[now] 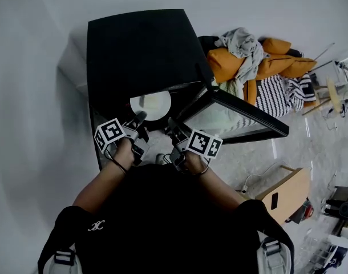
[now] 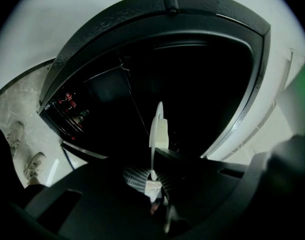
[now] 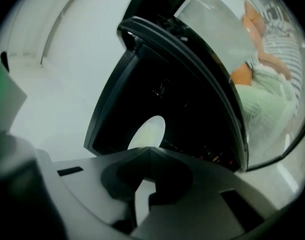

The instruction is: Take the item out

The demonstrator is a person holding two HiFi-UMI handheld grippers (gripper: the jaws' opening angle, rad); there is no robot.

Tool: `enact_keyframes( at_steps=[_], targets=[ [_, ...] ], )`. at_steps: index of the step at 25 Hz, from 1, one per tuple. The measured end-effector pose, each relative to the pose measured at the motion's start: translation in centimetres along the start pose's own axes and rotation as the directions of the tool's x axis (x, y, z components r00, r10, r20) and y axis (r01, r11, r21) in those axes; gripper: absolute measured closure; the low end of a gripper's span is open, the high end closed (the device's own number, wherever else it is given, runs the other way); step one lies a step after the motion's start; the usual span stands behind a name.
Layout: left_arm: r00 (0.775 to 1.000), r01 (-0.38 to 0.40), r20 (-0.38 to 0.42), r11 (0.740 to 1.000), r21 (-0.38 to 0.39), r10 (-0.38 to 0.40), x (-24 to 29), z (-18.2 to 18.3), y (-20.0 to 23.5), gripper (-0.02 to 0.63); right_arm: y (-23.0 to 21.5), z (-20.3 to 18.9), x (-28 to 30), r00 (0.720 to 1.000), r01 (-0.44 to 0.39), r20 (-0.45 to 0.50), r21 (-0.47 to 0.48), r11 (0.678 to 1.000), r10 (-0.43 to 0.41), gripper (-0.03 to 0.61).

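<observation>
Head view: the white plate [image 1: 150,104] sits just inside the open black oven [image 1: 140,50] at mid-frame, with my left gripper [image 1: 138,119] at its near rim. Left gripper view — the fingers are pinched on the plate's edge, so I judge the grasp made; next comes a level pull outward. Right gripper view: the right gripper [image 3: 144,151] has its fingers closed together on nothing, with the plate beyond them.

The black cabinet [image 1: 140,50] looks matt and faintly grained, its door [image 1: 219,119] a glossy glass pane in a dark frame, the white plate [image 1: 152,105] inside it smooth and glazed, the clothes [image 1: 242,45] beside it soft cloth, the floor [image 1: 311,147] polished pale stone
</observation>
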State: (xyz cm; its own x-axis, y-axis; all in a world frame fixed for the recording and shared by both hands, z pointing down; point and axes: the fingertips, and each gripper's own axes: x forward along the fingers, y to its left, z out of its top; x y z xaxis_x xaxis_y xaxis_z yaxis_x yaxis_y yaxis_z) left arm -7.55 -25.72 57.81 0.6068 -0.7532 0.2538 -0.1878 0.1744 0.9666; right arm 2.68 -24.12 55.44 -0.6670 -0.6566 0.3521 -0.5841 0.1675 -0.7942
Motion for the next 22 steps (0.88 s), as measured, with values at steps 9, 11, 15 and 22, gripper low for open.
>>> enact_keyframes(
  at_steps=[9,11,15,22],
  targets=[
    [0.993,0.03,-0.11,1.0,0.007,-0.029,-1.4,-2.1,-0.2,0.594,2.9,3.7,-3.5,0.969,0.191,0.231,-0.458,0.868,-0.091,0.571],
    [0.989,0.035,-0.143,0.999,0.014,-0.032,-1.5,-2.7,-0.4,0.595,3.4,4.2,-4.1,0.959,0.213,0.269,-0.48,0.851,-0.088,0.569],
    [0.979,0.043,-0.199,0.999,0.02,-0.038,-1.9,-4.1,-0.7,0.594,3.9,4.7,-5.4,0.942,0.264,0.319,-0.51,0.819,-0.105,0.571],
    [0.953,0.047,-0.301,0.999,0.017,-0.04,-2.3,-6.6,-1.0,0.594,3.7,5.1,-7.8,0.89,0.415,0.411,-0.554,0.722,-0.196,0.571]
  ],
)
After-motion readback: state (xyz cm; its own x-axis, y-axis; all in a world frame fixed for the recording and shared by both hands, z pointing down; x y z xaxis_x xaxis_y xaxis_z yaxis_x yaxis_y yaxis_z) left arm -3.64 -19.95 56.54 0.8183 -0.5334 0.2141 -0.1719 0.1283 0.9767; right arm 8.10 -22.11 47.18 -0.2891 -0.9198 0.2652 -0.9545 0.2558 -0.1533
